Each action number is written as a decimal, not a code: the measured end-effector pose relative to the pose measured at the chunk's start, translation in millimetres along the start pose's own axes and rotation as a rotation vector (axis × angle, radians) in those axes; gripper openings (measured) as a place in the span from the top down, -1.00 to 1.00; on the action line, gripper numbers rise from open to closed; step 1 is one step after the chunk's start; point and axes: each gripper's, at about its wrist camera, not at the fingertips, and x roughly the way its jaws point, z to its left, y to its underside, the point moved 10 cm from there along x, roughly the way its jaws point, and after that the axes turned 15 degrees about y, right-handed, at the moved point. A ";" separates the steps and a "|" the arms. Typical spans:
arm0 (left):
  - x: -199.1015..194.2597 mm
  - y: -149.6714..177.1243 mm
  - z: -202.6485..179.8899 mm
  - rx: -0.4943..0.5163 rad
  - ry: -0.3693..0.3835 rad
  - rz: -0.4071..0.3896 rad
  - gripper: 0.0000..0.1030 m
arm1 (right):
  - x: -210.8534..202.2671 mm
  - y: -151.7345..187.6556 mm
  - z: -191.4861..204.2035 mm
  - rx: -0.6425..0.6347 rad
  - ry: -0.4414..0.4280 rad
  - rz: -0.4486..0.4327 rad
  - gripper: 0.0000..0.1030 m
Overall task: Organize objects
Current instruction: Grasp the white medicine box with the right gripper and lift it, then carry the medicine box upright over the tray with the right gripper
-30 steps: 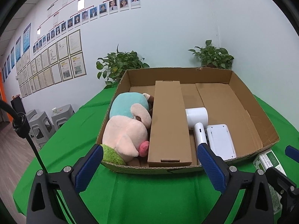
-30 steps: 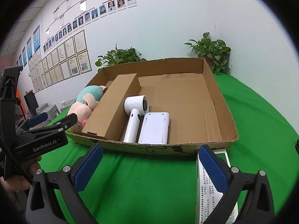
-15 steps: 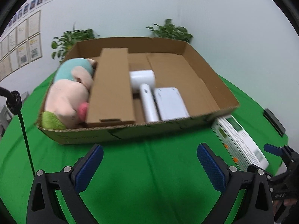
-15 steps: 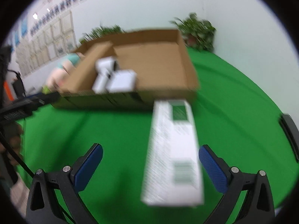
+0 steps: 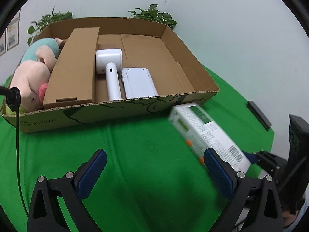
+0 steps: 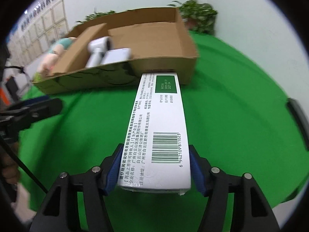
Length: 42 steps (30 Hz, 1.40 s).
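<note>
Both grippers are over the green cloth (image 5: 146,154), in front of the carton (image 5: 115,112). My right gripper (image 6: 156,166) is clamped on the white medicine box (image 6: 160,127), its blue pads (image 6: 115,166) pressed to the box's two long sides near the barcode end. The box points toward 12 o'clock, and its far green-patched end reaches the carton's near wall at the right-hand corner; I cannot tell whether it touches. In the left wrist view the same box (image 5: 208,133) runs from 1 toward 4 o'clock, blurred, with its lower end passing behind my left gripper's right finger.

My left gripper (image 5: 154,172) is spread wide and holds nothing, with bare cloth between its fingers (image 5: 92,172).

Inside the carton, a plush toy (image 5: 32,77) fills the strip at 10 o'clock, behind a cardboard divider (image 5: 75,67). Right of the divider lie a white dryer (image 5: 112,71) and, just beside it, a flat white case (image 5: 139,83). The carton floor toward 1 o'clock, between the case and the right wall, is bare cardboard. The near wall is low with a raw corrugated edge.

The cloth is open toward 3 o'clock, where a dark bar (image 6: 297,116) lies near the table's edge. Two plants (image 5: 154,15) stand behind the carton against the wall.
</note>
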 end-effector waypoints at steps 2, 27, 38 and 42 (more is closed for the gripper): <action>-3.8 -0.7 1.0 -0.021 0.036 -0.003 -0.97 | -11.0 -2.6 18.0 -0.025 -0.052 -0.028 -0.22; 47.5 24.1 -7.4 -0.281 0.342 0.124 -0.36 | -31.9 14.5 57.5 -0.053 -0.209 0.011 -0.22; 41.8 30.0 3.9 -0.363 0.343 0.146 -0.05 | -40.9 17.1 68.2 0.030 -0.344 0.044 -0.19; 35.3 26.1 -0.9 -0.344 0.346 0.126 0.02 | -43.0 17.1 69.5 0.009 -0.323 0.032 -0.19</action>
